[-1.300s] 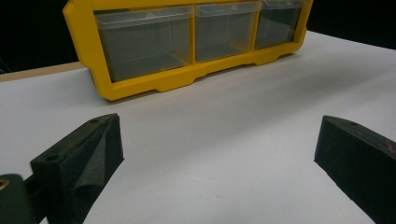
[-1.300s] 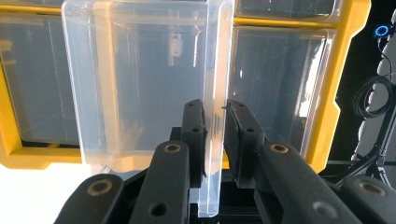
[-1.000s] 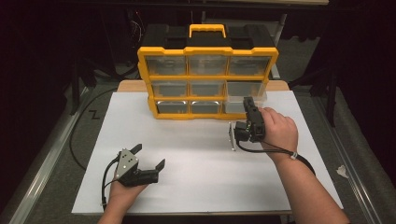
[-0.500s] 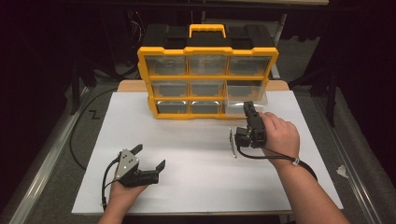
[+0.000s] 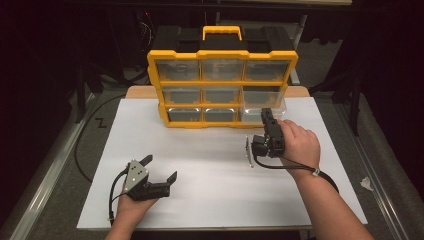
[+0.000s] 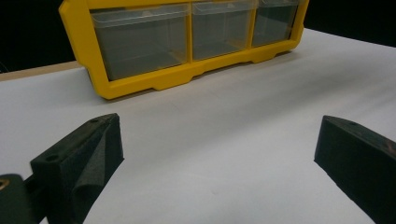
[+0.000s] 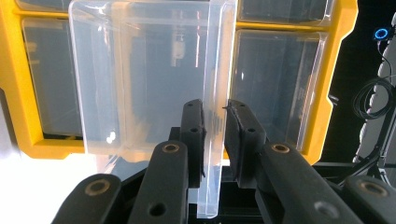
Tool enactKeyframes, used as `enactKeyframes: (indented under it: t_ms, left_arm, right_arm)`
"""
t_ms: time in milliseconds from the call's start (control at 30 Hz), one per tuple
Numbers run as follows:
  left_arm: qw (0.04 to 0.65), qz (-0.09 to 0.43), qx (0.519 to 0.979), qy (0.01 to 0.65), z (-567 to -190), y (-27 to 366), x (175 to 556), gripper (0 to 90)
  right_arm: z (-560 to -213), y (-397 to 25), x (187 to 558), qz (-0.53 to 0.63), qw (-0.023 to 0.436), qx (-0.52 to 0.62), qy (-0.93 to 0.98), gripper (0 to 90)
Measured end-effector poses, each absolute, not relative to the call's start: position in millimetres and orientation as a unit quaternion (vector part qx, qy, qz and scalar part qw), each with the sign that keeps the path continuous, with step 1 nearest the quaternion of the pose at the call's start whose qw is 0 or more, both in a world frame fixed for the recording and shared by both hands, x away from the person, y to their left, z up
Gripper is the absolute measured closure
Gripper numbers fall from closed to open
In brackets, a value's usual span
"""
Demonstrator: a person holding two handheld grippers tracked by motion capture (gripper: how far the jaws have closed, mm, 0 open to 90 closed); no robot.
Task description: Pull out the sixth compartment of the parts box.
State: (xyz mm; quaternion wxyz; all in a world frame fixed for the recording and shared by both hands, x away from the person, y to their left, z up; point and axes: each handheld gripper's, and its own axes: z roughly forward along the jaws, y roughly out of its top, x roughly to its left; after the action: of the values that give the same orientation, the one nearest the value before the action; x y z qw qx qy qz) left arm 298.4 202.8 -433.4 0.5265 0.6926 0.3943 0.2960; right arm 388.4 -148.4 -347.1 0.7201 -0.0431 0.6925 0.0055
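At the organizer's lower right corner, the right gripper [image 5: 266, 119] has its jaws pinched on the front wall of a clear drawer [image 7: 154, 84], which stands partly out of the yellow organizer [image 5: 220, 85]. The right gripper view shows the thin plastic lip clamped between the two black jaws. So the grasp looks made and the pull begun; drawing the drawer fully free seems left to do. Near the front of the white counter [image 5: 210, 200], the left gripper [image 5: 159, 175] rests with jaws wide and empty.
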Motion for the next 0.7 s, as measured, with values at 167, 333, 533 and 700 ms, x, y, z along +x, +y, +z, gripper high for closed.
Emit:
enactKeyframes:
  t_ms: [167,333,533,700]
  left_arm:
    - [0.527,0.296,0.693,0.394,-433,203,298,2.0]
    - [0.527,0.295,0.693,0.394,-433,203,298,2.0]
    - [0.525,0.296,0.694,0.393,-434,203,298,2.0]
    - [0.526,0.296,0.694,0.392,-433,202,297,2.0]
  right_arm:
    - [-348,-149,390,0.009,0.72,-0.037,0.693,79.6]
    - [-346,-148,388,0.005,0.715,-0.043,0.698,72.0]
    - [-345,-150,376,0.03,0.693,-0.031,0.719,58.5]
    - [-346,-156,366,0.04,0.681,-0.032,0.731,51.9]
